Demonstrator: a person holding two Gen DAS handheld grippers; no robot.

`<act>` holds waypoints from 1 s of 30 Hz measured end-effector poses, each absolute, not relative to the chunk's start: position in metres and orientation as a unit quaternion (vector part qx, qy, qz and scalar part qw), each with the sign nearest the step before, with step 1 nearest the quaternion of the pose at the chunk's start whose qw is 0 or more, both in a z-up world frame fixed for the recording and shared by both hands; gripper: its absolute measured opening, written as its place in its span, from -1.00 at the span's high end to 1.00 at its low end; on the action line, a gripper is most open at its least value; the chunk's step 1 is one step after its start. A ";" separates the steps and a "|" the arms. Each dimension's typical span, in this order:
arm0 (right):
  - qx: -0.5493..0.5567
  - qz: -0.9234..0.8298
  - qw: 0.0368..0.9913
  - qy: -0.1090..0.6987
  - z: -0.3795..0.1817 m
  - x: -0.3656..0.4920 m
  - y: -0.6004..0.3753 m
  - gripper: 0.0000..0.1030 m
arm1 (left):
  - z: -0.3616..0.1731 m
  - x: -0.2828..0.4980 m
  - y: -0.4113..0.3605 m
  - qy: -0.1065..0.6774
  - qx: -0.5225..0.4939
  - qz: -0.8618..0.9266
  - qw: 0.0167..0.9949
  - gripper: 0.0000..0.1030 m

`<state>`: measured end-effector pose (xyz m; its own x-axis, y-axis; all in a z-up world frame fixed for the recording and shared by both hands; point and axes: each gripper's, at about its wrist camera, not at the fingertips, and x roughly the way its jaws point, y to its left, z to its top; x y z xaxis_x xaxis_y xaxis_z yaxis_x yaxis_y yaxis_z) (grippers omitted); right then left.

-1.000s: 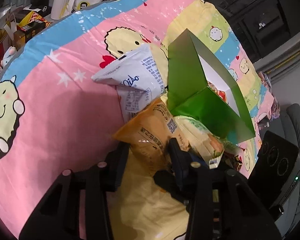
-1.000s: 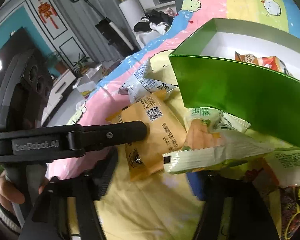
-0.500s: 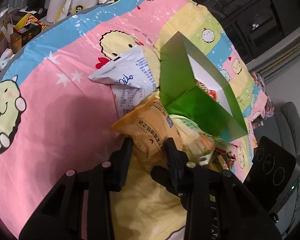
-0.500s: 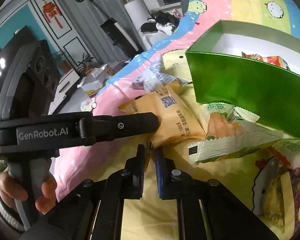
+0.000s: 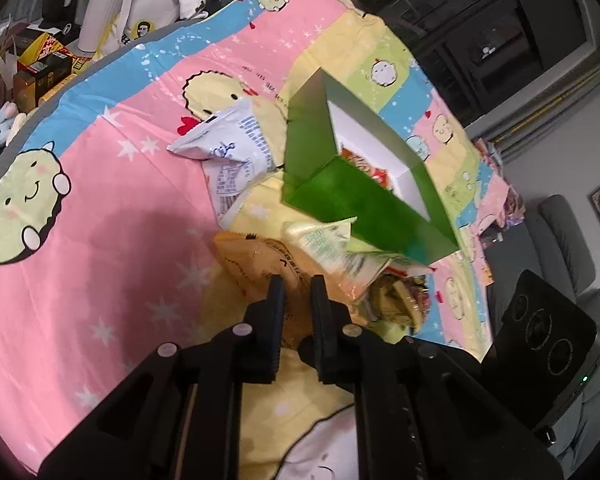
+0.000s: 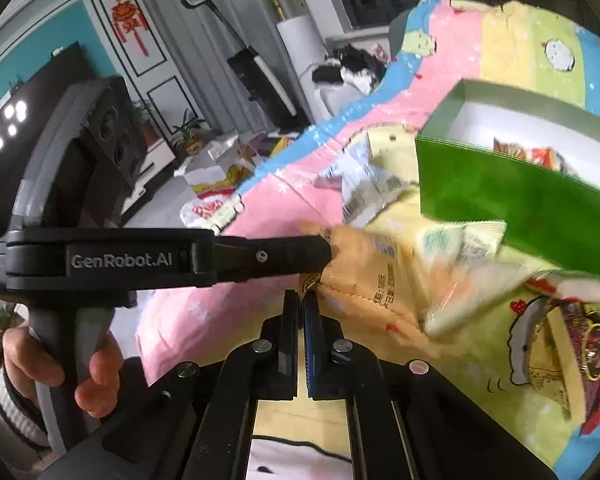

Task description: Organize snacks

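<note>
Cartoon-print bedsheet (image 5: pixel 100 216) covered the surface; white paper roll (image 6: pixel 300 40) stood beyond; red knot ornament (image 6: pixel 128 24) hung on the wall.

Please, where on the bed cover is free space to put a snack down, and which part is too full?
Free: the wide pink area, bordered by the white packet, the orange packet and the green cartoon print. Crowded: in front of the green box, where the orange packet, the pale green packet and dark wrappers overlap.

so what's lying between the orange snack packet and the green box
A pale green snack packet lies between the orange packet and the green box, clearest in the left wrist view.
</note>
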<state>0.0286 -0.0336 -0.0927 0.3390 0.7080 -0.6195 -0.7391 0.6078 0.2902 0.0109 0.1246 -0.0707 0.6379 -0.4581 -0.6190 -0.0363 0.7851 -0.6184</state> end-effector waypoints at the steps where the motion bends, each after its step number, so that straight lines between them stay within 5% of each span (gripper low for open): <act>1: -0.025 0.444 0.819 0.363 -0.088 0.026 -0.034 0.92 | -0.068 0.010 0.124 0.404 -0.304 -0.127 0.853 0.77; 9: -0.049 0.437 0.809 0.389 -0.093 0.022 -0.036 0.92 | -0.077 0.007 0.116 0.435 -0.295 -0.106 0.844 0.71; 11: -0.049 0.439 0.802 0.403 -0.099 0.018 -0.041 0.84 | -0.084 0.006 0.116 0.444 -0.292 -0.087 0.842 0.13; 13: -0.056 0.435 0.802 0.404 -0.101 0.014 -0.046 0.64 | -0.091 0.006 0.116 0.454 -0.298 -0.079 0.836 -0.14; 19: -0.095 0.408 0.824 0.382 -0.098 0.016 -0.071 0.06 | -0.096 0.004 0.111 0.450 -0.310 -0.081 0.834 -0.34; 30: -0.168 0.443 0.789 0.391 -0.115 0.053 -0.066 0.04 | -0.098 0.011 0.102 0.444 -0.303 -0.051 0.842 -0.39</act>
<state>0.0533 -0.0661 -0.1147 0.3012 0.5680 -0.7660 -0.8310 0.5503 0.0814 0.0111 0.1020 -0.0977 0.6002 -0.3560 -0.7162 -0.1827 0.8108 -0.5561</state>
